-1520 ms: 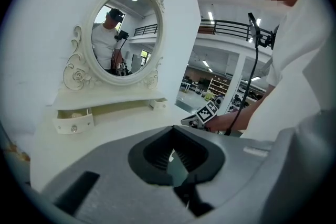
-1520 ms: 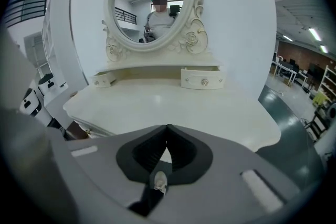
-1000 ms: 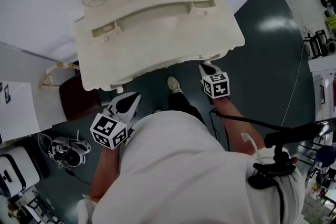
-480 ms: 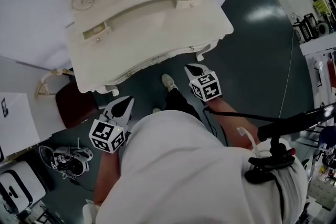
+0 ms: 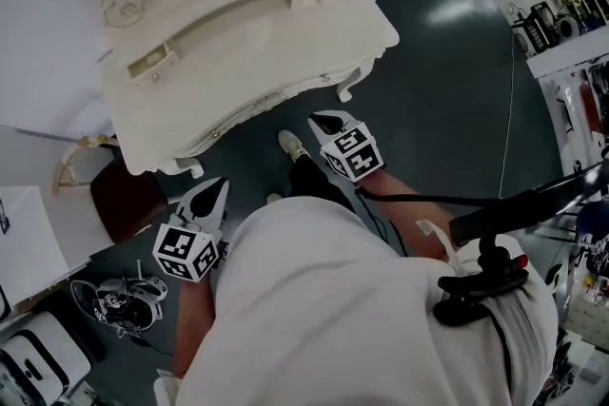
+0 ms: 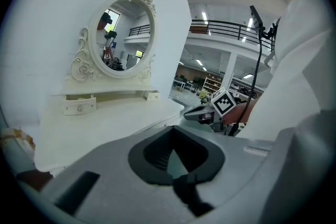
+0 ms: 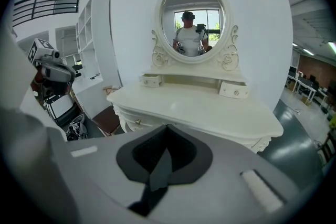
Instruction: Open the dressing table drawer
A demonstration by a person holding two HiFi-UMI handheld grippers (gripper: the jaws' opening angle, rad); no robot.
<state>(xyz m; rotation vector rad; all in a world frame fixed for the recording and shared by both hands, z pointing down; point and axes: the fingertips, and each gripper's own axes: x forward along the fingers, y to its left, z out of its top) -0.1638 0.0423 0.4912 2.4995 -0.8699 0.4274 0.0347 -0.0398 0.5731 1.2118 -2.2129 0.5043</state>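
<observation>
The cream dressing table (image 5: pixel 257 52) with its oval mirror (image 7: pixel 191 22) stands ahead of me. Its front drawer (image 7: pixel 149 124), with a small round knob (image 7: pixel 138 122), looks flush with the frame; in the head view the tabletop hides it. My right gripper (image 5: pixel 320 118) is shut with nothing in it, a short way off the table's front edge near the right leg (image 5: pixel 346 91). The left gripper (image 5: pixel 218 186) hangs lower by the front left corner, jaws together and empty. Each gripper view shows its own tips meeting (image 7: pixel 167 126) (image 6: pixel 172 128).
Two small drawers (image 7: pixel 150 80) (image 7: pixel 234 90) sit on the shelf under the mirror. A brown-seated stool (image 5: pixel 127 201) stands left of the table. A headset-like device (image 5: pixel 119 296) and a white case (image 5: pixel 33 361) lie on the dark floor (image 5: pixel 447 100), with a thin cable across it.
Both grippers have drawn back from the table; the right one left the front edge where it had been. The table has slid up and left in the head view.
</observation>
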